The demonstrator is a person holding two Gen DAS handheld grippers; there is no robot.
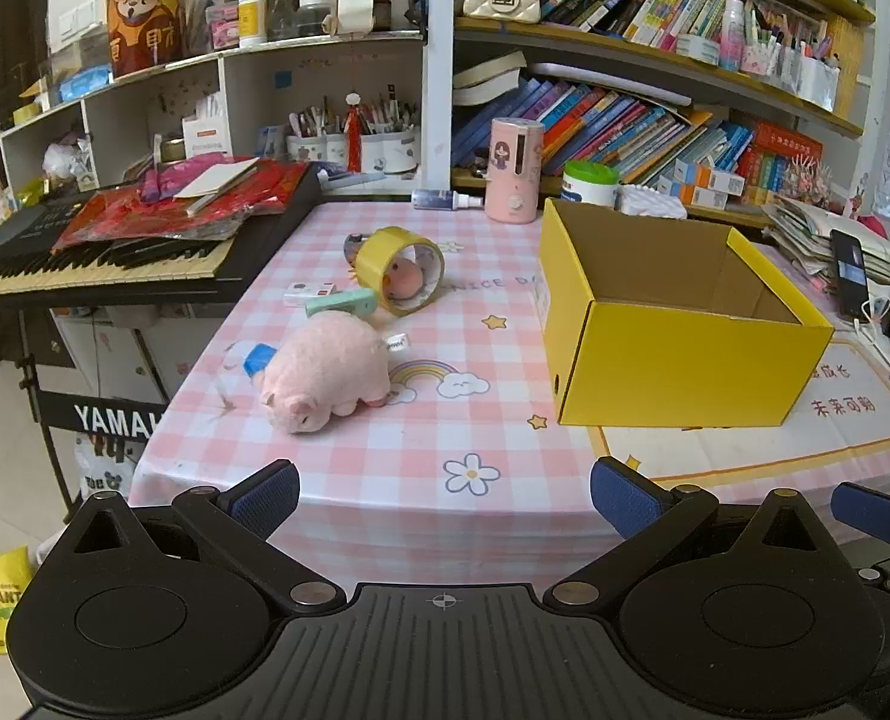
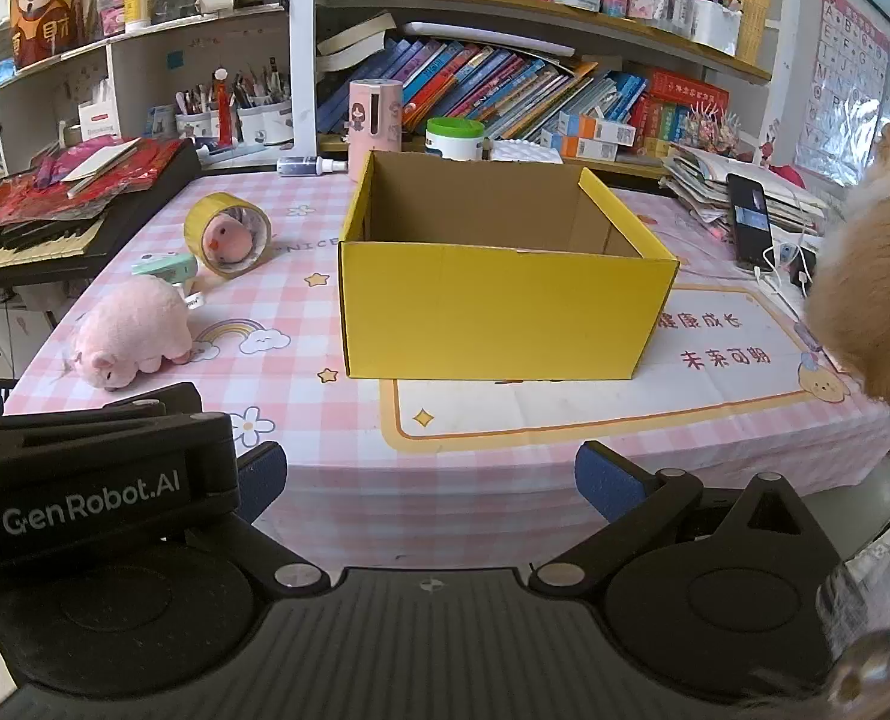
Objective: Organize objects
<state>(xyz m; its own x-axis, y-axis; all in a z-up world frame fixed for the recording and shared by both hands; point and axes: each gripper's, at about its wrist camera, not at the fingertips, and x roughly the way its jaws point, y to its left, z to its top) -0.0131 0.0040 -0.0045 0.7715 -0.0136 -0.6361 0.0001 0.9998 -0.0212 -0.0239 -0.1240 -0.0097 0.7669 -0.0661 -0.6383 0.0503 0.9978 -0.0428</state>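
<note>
Step in hand: I judged the tidying had not yet begun; the yellow box stood empty on the desk, nothing of the loose things inside it that I could see.
Left claw: mine hung wide, its blue pads well apart with nothing between them, short of the desk's near edge and to the near left of the box.
Right claw: also wide and holding nothing, low before the box's front wall.
Pink plush pig: it lay on the checked cloth to the left of the box, nearer my left claw than anything else loose.
Yellow tape roll: it lay tilted on its side, left of the box and beyond the pig, with a small pink chick toy sitting inside its ring.
Mint green gadget: it lay between the pig and the tape roll, just beside a small white item I could not identify.
Next move: I reckoned the left claw should go forward over the pig, close across its soft body, then carry it right and over the box's rim.
Care needed: the plush would squash, so a deep grip seemed wise.
</note>
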